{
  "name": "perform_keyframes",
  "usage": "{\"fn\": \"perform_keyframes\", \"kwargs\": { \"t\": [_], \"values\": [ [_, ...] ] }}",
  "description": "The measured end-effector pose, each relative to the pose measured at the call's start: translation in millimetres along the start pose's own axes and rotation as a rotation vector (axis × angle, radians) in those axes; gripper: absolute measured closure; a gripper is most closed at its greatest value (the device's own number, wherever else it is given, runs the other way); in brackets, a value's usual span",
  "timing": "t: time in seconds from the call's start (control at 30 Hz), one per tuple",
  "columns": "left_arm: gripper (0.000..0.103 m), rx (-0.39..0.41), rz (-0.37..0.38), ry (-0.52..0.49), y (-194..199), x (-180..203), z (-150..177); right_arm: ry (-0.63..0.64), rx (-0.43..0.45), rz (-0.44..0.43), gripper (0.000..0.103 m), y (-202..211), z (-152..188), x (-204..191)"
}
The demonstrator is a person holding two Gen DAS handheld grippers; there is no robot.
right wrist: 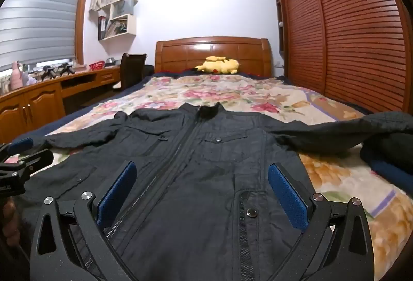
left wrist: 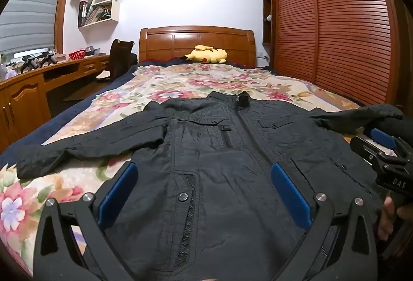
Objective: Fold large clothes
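We see a big black jacket (left wrist: pixel 219 151) lying flat and zipped up on the flowery bed (left wrist: pixel 196 82), collar toward 12 o'clock and sleeves spread out to 9 and 3 o'clock. Our left claw (left wrist: pixel 204 193) hangs over the jacket's lower front with its blue pads wide apart, holding nothing. Our right claw (right wrist: pixel 204 193) does the same beside it, and a yellow plush toy (left wrist: pixel 207 54) rests by the headboard.

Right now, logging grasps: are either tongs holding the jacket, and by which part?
Nothing is held. Both the left tongs and right tongs stand open above the jacket.
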State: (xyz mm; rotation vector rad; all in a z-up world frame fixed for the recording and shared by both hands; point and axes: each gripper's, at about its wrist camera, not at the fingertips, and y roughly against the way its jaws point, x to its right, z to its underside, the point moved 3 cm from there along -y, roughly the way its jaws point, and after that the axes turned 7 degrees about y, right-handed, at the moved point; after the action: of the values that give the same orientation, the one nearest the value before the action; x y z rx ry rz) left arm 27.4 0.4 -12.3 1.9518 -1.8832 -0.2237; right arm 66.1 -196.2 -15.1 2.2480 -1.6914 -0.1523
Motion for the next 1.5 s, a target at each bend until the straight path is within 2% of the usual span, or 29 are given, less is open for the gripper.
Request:
{"fn": "perform_keyframes", "kwargs": {
  "t": [0.43,0.5,1.5],
  "values": [
    [0.0,0.018,-0.013,-0.012,2.4,-11.7,-6.2,0.01,-0.01,0.001,0.0,-0.3,0.2,-0.6],
    [0.0,0.025,-0.02,-0.03,2.9,3.9,1.4,0.009,-0.009,0.003,0.0,-0.1,0.2,-0.4],
    [0.0,0.06,-0.038,-0.039,12.2,4.6,-3.9,0.013,-0.011,0.002,0.0,-2.7,1.2,0.1]
  ]
}}
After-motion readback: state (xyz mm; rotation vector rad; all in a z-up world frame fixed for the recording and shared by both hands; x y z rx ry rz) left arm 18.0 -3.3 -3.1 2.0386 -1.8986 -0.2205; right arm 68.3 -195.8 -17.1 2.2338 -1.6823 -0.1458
